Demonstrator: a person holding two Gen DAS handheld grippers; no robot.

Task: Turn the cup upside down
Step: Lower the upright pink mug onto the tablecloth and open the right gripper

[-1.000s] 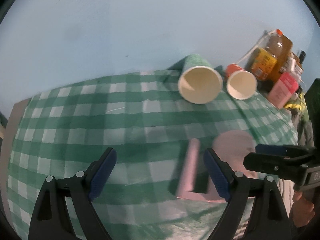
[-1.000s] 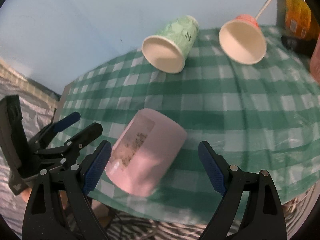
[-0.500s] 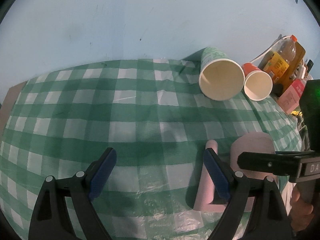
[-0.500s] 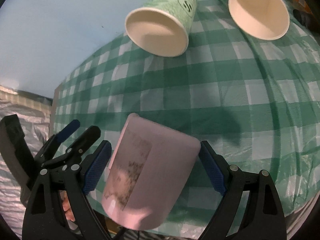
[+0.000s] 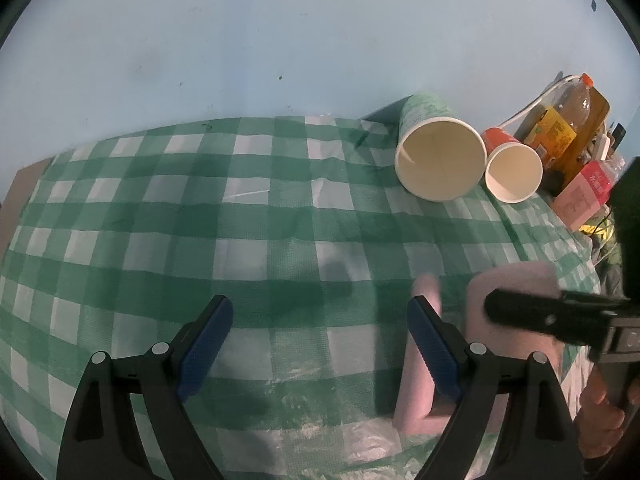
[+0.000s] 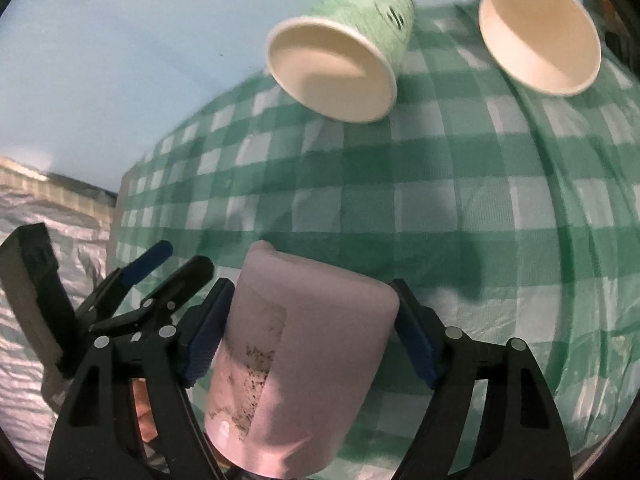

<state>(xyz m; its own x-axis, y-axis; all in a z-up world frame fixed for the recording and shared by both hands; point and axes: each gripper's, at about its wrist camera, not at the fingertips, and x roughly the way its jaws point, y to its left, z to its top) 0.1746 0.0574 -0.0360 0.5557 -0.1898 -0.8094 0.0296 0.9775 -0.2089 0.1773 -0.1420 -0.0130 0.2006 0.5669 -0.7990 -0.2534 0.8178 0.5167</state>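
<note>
A pink cup point(image 6: 296, 356) with a worn label patch lies on its side on the green checked tablecloth point(image 6: 460, 208). My right gripper point(image 6: 310, 332) has its blue pads on both sides of the cup and is shut on it. In the left wrist view the pink cup point(image 5: 516, 288) and its handle point(image 5: 420, 360) sit at lower right, partly behind a right gripper finger point(image 5: 556, 316). My left gripper point(image 5: 320, 344) is open and empty over the cloth, its right pad next to the handle.
A green paper cup point(image 5: 438, 156) and an orange paper cup point(image 5: 512, 168) lie on their sides at the far right of the table, mouths facing me. Bottles and a pink carton point(image 5: 584, 192) stand behind them. The table's left edge point(image 6: 120, 208) drops to a silver cover.
My right gripper has moved forward around the pink cup and closed on it. My left gripper has shifted slightly, staying open.
</note>
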